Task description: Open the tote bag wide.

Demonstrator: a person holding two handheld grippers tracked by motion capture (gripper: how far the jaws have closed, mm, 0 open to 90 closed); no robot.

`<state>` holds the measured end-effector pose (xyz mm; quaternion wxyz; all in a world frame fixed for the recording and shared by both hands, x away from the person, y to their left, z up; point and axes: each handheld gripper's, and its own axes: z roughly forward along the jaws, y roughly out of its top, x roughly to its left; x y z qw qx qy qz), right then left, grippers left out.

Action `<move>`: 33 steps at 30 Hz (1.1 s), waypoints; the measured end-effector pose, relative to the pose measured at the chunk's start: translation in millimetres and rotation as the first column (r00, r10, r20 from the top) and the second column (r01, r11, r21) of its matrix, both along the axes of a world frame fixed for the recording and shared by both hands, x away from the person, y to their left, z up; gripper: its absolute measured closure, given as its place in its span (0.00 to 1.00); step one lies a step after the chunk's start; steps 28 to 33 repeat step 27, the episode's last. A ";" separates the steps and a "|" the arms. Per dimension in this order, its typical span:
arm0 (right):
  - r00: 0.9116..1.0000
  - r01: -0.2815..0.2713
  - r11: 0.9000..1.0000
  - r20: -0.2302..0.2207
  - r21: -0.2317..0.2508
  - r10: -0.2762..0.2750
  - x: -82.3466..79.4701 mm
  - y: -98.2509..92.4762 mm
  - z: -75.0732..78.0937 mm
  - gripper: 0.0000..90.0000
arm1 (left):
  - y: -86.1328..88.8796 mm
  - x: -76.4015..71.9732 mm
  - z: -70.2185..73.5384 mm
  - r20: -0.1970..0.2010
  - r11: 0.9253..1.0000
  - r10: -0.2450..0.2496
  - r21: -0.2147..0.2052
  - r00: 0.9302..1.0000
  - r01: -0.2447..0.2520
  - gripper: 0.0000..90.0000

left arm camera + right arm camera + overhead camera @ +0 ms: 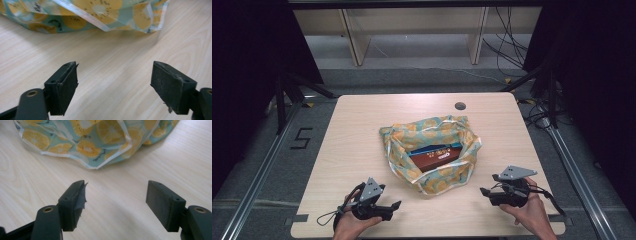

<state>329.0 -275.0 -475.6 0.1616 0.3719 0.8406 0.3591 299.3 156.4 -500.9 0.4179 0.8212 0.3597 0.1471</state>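
My 2 grippers stood with jaws apart and nothing between them, left gripper (pixel 388 206) and right gripper (pixel 486 192) low over the table (pixel 362 130), flanking the fruit-print bag (pixel 430 150) at centre. Its mouth gaped, presumably for packing, showing a brown box (pixel 435 159).

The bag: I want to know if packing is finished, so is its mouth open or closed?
Open. The bag gapes upward on the table, with a brown box showing inside.
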 end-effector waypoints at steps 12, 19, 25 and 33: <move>0.999 -0.015 1.000 -0.051 0.017 0.016 -23.4 -7.1 -13.0 0.30 | 0.3 0.5 -3.2 0.008 0.999 -0.006 0.042 1.000 0.006 0.17; 0.998 -0.020 1.000 -0.055 0.007 0.021 -26.5 -6.8 -13.3 0.31 | 1.1 2.5 -4.2 0.009 0.999 -0.001 0.051 1.000 0.001 0.17; 0.998 -0.010 1.000 -0.068 0.014 0.011 -22.9 -11.5 -16.3 0.31 | 1.1 1.7 -5.4 -0.021 0.999 0.033 0.028 0.999 -0.032 0.17; 0.997 -0.002 1.000 -0.079 0.019 0.003 -23.7 -11.4 -15.1 0.31 | 1.8 2.0 -5.8 -0.019 0.999 0.037 0.026 0.999 -0.036 0.17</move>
